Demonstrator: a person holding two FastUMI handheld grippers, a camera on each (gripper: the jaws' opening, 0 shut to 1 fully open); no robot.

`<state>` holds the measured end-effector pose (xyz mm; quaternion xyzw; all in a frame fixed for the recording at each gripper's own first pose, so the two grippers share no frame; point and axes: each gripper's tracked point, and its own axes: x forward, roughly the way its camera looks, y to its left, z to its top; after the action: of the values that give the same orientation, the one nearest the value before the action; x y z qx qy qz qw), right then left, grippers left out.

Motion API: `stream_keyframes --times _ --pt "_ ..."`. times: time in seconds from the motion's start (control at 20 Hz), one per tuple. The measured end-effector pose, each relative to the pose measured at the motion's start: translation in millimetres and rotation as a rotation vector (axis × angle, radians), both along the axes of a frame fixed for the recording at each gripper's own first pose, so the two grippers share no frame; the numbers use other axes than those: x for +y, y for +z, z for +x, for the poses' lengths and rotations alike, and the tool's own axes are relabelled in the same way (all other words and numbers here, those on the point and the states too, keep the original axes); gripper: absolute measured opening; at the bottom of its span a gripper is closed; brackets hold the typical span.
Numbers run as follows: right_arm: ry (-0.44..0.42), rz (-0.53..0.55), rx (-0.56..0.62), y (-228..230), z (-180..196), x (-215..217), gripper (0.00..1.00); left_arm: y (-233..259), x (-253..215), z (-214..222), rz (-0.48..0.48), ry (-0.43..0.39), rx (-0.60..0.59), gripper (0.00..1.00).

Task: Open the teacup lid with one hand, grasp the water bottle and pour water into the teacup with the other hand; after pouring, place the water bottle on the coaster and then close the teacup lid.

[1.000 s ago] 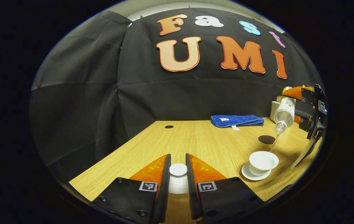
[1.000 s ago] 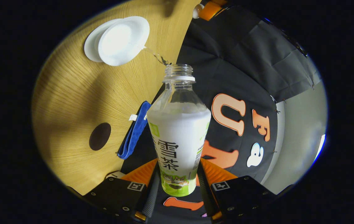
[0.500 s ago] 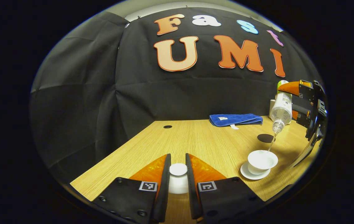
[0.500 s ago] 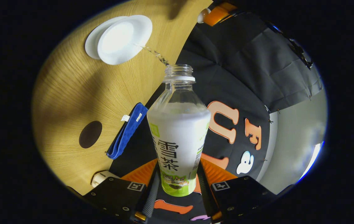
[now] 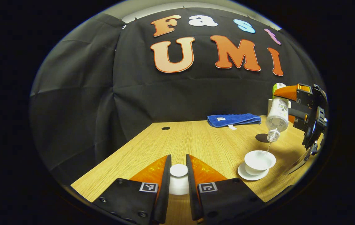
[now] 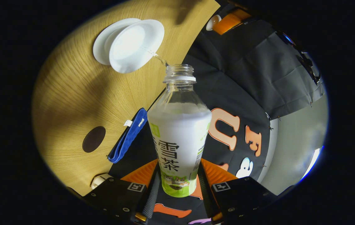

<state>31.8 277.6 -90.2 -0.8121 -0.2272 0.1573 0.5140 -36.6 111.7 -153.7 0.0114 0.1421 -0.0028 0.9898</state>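
My left gripper (image 5: pixel 178 175) is shut on the white teacup lid (image 5: pixel 178 170), held low over the wooden table (image 5: pixel 196 140). To its right, the white teacup (image 5: pixel 258 160) stands uncovered on its saucer (image 5: pixel 251 176). My right gripper (image 6: pixel 177 184) is shut on the clear water bottle (image 6: pixel 179 125), tipped mouth-down over the teacup (image 6: pixel 135 43). A thin stream of water runs from the bottle's mouth (image 6: pixel 179 70) into the cup. The dark round coaster (image 5: pixel 261 137) lies behind the cup, seen also as the coaster (image 6: pixel 93 139) in the right gripper view. The right gripper (image 5: pixel 303 106) and the bottle (image 5: pixel 278 112) appear at the far right.
A folded blue towel (image 5: pixel 233 119) lies at the back of the table, near the black cloth wall. A small white object (image 6: pixel 97 180) sits by the towel's end. A dark round hole (image 5: pixel 165 128) is in the tabletop at the back left.
The tipped bottle and right gripper have shifted slightly left and closer over the cup, and the stream has grown shorter. My left gripper holds the lid still.
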Motion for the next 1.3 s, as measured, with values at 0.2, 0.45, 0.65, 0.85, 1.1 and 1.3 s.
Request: stream_keyframes --times 0.2,0.45,0.65,0.85,1.1,1.3 --pt "0.023 -0.014 -0.018 -0.8 0.0 1.6 0.64 0.1 -1.4 -1.2 0.009 -0.003 0.009 0.33" --pt "0.067 -0.065 -0.068 -3.5 0.9 4.1 0.63 0.9 -2.5 -1.6 0.012 -0.003 0.009 0.33" --pt "0.098 -0.084 -0.126 9.0 0.1 7.2 0.63 0.0 -5.6 -1.3 0.011 -0.01 0.012 0.33" --pt "0.113 -0.09 -0.169 20.1 5.4 8.7 0.67 0.7 -9.3 -0.9 0.006 -0.018 0.013 0.33" --pt "0.106 -0.065 -0.122 16.0 4.4 6.5 0.63 2.1 -12.1 1.0 0.002 -0.019 0.001 0.31" --pt "0.068 0.022 0.022 -6.5 0.1 2.2 0.64 0.7 -18.4 -0.7 0.002 -0.024 0.004 0.33"
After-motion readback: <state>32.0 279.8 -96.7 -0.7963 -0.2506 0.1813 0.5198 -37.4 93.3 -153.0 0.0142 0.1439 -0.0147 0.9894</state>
